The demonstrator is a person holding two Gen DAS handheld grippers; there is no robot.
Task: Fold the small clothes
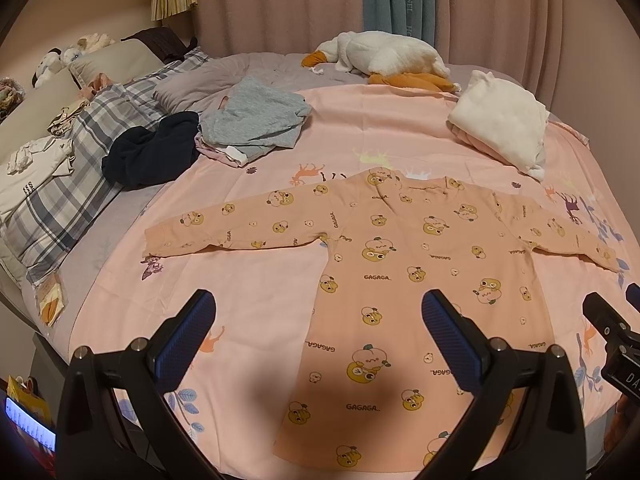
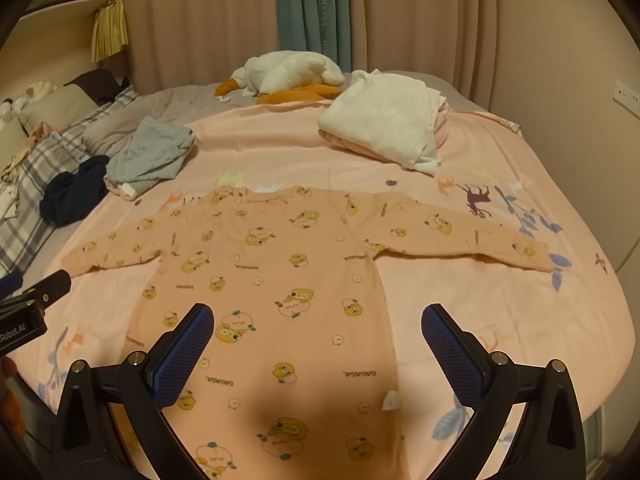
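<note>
Here the peach long-sleeved top [image 1: 404,280] printed "GAGAGA" lies flat, sleeves spread, on the pink animal-print bedspread [image 1: 256,312], with the left gripper [image 1: 318,320] and the right gripper [image 2: 317,330] both hovering over its hem, jaws wide and holding nothing. Only the left wrist view takes in the plaid pillow [image 1: 80,168] and a lit phone screen [image 1: 30,428] far left of the top; only the right wrist view shows a wall socket [image 2: 628,98] and a white tag [image 2: 390,400] at the top's hem. Beyond the top sit a grey garment [image 1: 256,120], a navy one [image 1: 152,152], folded white cloth [image 2: 384,120] and a plush goose [image 2: 288,72], before beige curtains [image 2: 200,20] and a teal one [image 2: 316,4] lettered "HANEL".
</note>
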